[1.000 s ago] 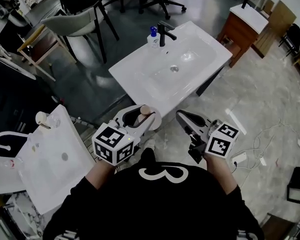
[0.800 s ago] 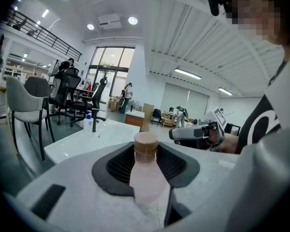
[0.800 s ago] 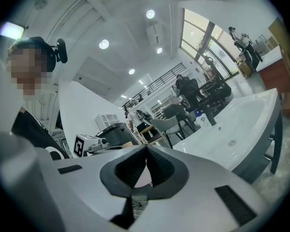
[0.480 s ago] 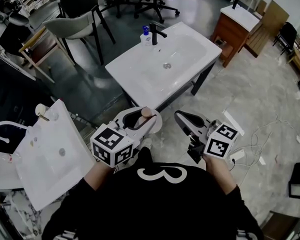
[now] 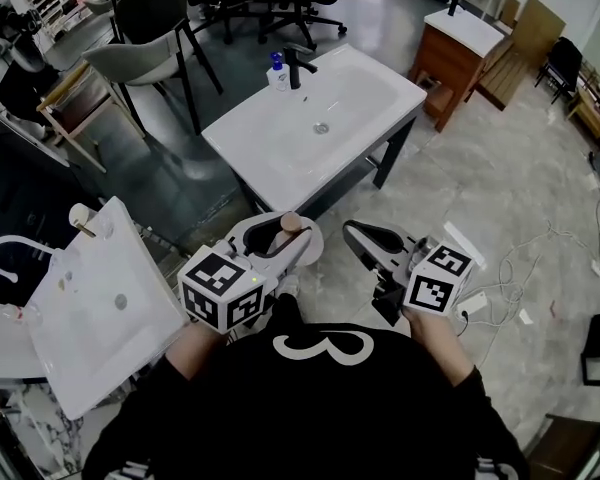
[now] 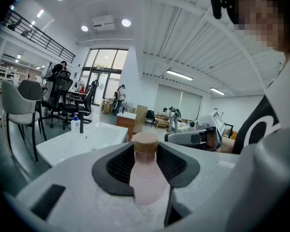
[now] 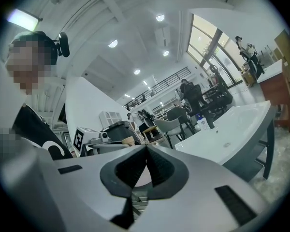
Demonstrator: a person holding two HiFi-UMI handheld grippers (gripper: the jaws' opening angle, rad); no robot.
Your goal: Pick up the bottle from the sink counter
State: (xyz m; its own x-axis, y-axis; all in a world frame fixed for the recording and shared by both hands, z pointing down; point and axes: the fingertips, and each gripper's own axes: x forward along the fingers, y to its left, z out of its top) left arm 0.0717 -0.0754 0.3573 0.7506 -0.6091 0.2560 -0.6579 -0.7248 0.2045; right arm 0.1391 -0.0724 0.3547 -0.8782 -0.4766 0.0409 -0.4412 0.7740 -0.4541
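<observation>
Left hand-held gripper [image 5: 280,240] sat clamped on the pink bottle [image 5: 288,224] in the head view. The sink tabletop [image 5: 245,133] lay farther off than a second earlier, so the pickup looked done. Left gripper view: pads pressed the bottle's sides. Right gripper view: right hand-held gripper [image 7: 146,151] closed, empty.

You have two tools: one left tool [image 5: 283,234], one right tool [image 5: 350,230]. You can count two bottles: one pink bottle [image 5: 289,222], one pump bottle [image 5: 277,74]. Three white basins show: the middle desk [image 5: 270,143], a tilted basin [image 5: 100,313], one on a wooden cabinet [image 5: 458,56]. The middle desk carries one black tap [image 5: 296,64]. One grey chair [image 5: 145,56].
</observation>
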